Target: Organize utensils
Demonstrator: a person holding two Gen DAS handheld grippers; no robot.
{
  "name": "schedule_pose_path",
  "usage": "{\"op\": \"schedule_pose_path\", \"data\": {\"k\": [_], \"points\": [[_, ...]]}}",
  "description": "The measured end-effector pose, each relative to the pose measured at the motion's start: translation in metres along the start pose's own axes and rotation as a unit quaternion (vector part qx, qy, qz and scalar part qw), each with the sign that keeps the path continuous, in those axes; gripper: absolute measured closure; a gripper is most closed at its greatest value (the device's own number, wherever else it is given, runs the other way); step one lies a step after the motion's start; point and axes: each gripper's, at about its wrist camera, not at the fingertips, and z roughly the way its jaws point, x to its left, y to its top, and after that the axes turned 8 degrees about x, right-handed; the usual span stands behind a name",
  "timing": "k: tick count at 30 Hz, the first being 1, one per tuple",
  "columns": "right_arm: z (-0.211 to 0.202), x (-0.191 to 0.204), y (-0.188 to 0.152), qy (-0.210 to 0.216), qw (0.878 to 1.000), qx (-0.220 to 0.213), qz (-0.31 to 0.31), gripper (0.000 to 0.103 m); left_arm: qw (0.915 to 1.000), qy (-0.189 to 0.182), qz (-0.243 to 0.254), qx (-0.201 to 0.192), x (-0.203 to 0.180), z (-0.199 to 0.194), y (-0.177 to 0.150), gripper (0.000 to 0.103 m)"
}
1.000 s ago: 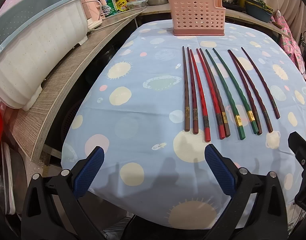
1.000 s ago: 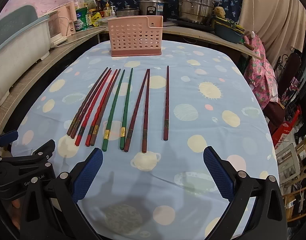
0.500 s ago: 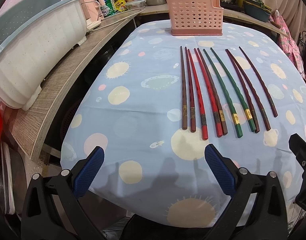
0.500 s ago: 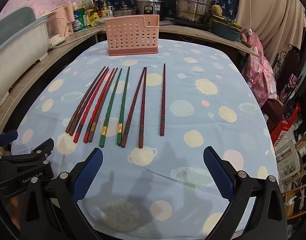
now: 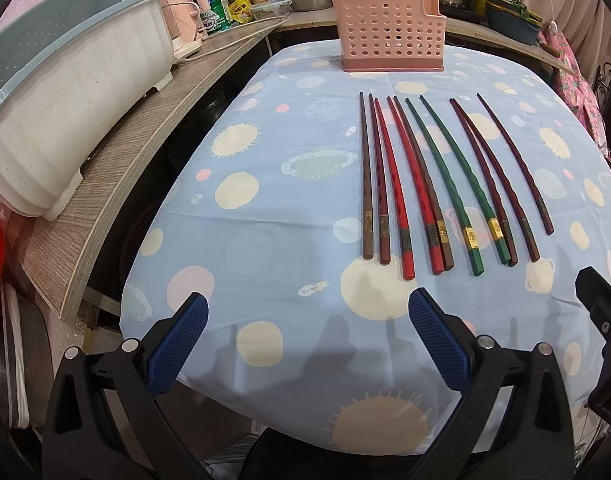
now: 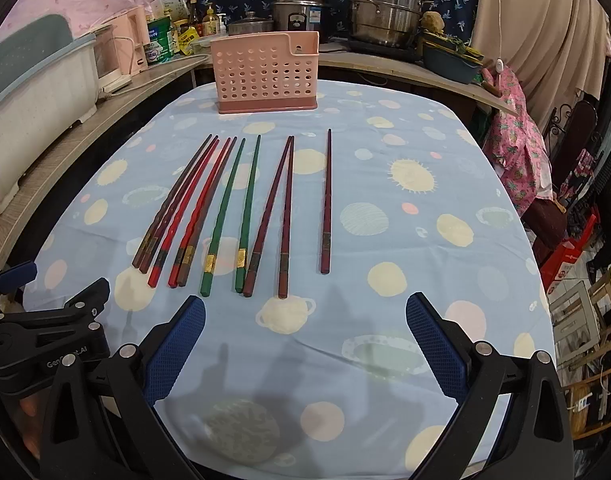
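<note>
Left tool (image 5: 307, 338) and right tool (image 6: 305, 338) are hovering wide open, gripping nothing, at the worktop's (image 5: 265, 240) near edge. Chopsticks (image 6: 241, 212) are lying in a row just beyond the tools. Pink holder (image 6: 265, 74) is standing upright beyond the chopsticks' far tips.

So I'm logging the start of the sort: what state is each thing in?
Left gripper: open, holding nothing.
Right gripper: open, holding nothing.
Basket: upright on the table, no chopsticks visible in it.
Chopsticks: lying flat in a row on the tablecloth.
</note>
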Motion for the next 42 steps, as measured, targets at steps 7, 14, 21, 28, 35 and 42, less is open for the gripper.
{"op": "schedule_pose_path", "data": {"k": [7,14,21,28,35,42], "points": [[0.000,0.001,0.000,0.001,1.000,0.001,0.002,0.007,1.0000,0.000,-0.001,0.000,-0.001,0.000,0.000,0.007],[0.001,0.001,0.001,0.001,1.000,0.001,0.002,0.007,1.0000,-0.001,0.000,0.001,-0.003,0.000,0.001,0.007],[0.001,0.001,0.001,0.001,1.000,0.002,0.002,0.007,1.0000,-0.001,0.000,0.001,-0.003,0.000,0.001,0.007],[0.002,0.000,0.003,0.002,1.000,0.003,0.006,0.007,1.0000,-0.003,0.000,0.001,-0.003,0.000,0.001,0.007],[0.006,-0.008,0.006,0.000,1.000,-0.002,0.014,0.007,0.9992,-0.030,-0.027,0.004,0.010,0.009,0.008,0.007],[0.023,-0.027,0.017,0.000,0.999,-0.002,0.041,0.007,0.9984,-0.036,-0.044,0.000,0.020,0.026,0.020,0.007]]}}
